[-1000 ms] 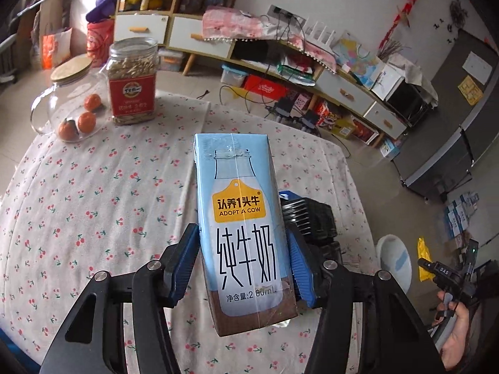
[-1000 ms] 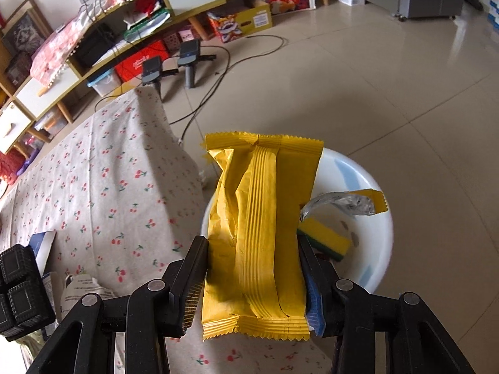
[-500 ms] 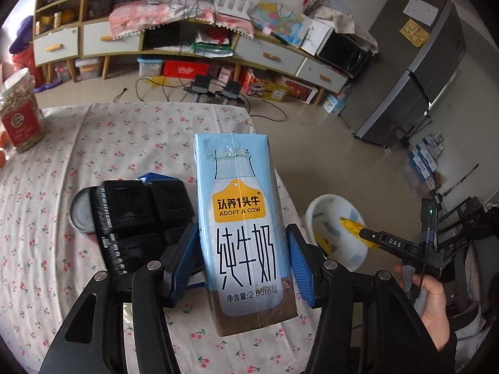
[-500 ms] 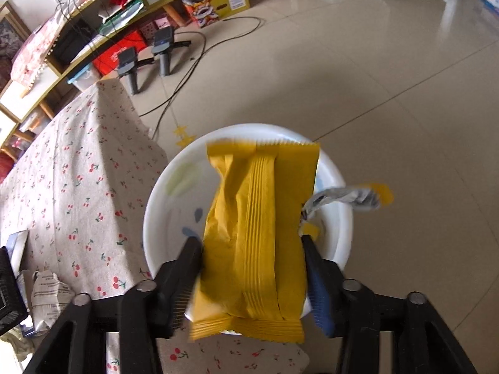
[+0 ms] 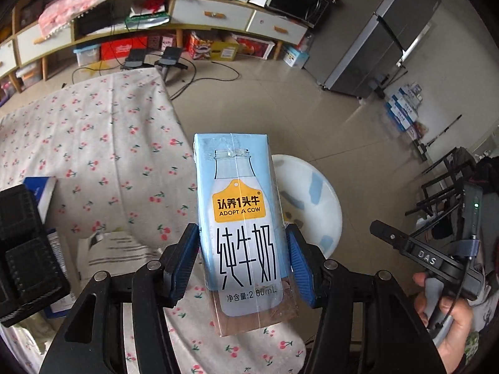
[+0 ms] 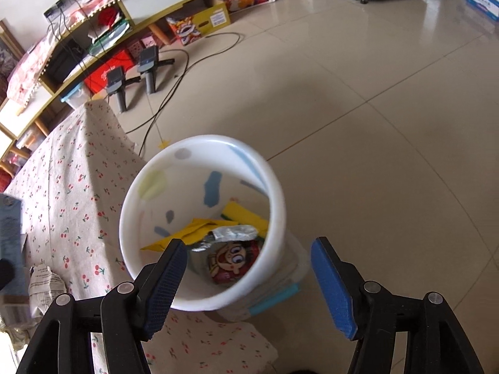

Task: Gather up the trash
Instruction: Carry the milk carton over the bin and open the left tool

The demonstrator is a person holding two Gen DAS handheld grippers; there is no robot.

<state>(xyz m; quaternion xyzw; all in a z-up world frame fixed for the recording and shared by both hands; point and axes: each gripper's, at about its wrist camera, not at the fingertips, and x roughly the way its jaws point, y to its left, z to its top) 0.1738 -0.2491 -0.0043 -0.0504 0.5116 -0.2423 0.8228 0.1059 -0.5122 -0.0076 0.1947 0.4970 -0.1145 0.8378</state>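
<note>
Bench (image 5: 103, 143) draped in cherry-print cloth; beige tiled floor (image 6: 389, 99) beyond its edge; low shelving (image 5: 193, 9) along the far wall; grey cabinet (image 5: 383, 31) at the room corner. White bin (image 6: 274, 218) stands on the floor just beside the bench edge; yellow wrapper (image 6: 190, 233) and other packets lie inside. Left tool (image 5: 243, 263) pinches an upright milk carton (image 5: 238, 218) over the bench edge, hiding part of the bin; right tool (image 6: 249, 283) spread wide, holding nothing, above the bin. Crumpled paper (image 6: 43, 283) near the bench edge.

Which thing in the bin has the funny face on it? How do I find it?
Find the white bin on the floor beside the cherry-print tablecloth. Look at the bottom, under the yellow wrapper and silver foil. It is the red packet, the only one showing a big-eyed cartoon face.
</note>
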